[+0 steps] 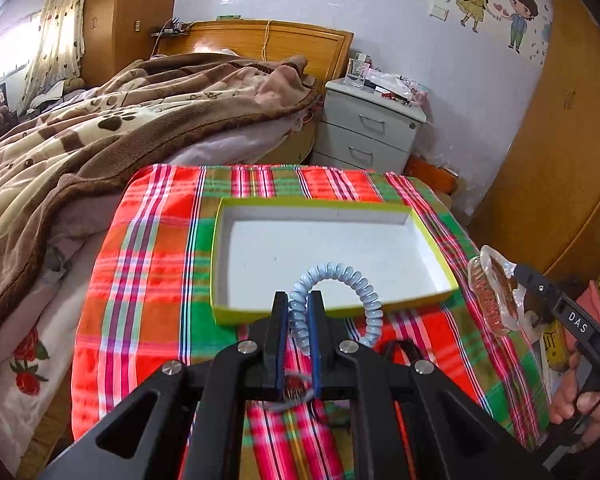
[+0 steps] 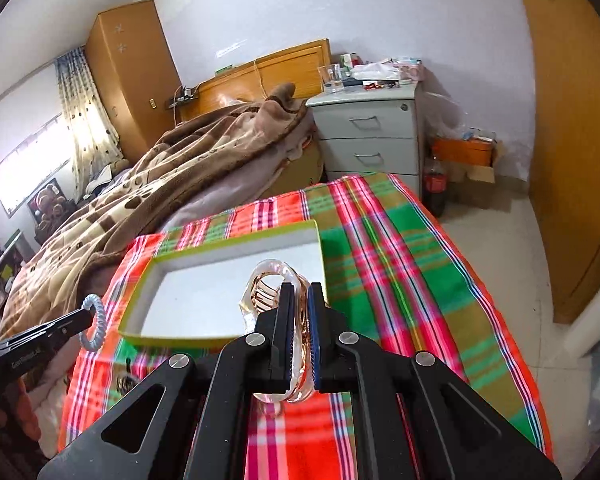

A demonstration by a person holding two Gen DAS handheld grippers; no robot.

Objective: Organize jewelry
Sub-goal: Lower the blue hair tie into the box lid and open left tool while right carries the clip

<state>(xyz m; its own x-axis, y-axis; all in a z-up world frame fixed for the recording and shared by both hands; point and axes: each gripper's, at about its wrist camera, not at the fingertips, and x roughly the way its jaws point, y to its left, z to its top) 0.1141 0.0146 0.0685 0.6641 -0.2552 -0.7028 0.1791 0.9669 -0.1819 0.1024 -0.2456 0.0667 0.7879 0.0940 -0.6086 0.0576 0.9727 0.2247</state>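
Observation:
My left gripper (image 1: 299,300) is shut on a pale blue spiral coil bracelet (image 1: 352,284) and holds it over the near edge of a shallow white box with a yellow-green rim (image 1: 436,248). My right gripper (image 2: 299,292) is shut on a clear plastic pouch holding a copper-coloured bracelet (image 2: 266,288), above the box's near right corner (image 2: 236,240). The left gripper with the coil bracelet (image 2: 94,320) shows at the left of the right wrist view. The right gripper's pouch (image 1: 494,288) shows at the right of the left wrist view.
The box lies on a red, green and orange plaid cloth (image 1: 148,264) over a low table. A bed with a brown blanket (image 1: 100,136) is to the left. A grey drawer cabinet (image 2: 368,136) stands behind. A wooden wardrobe (image 2: 572,120) is at the right.

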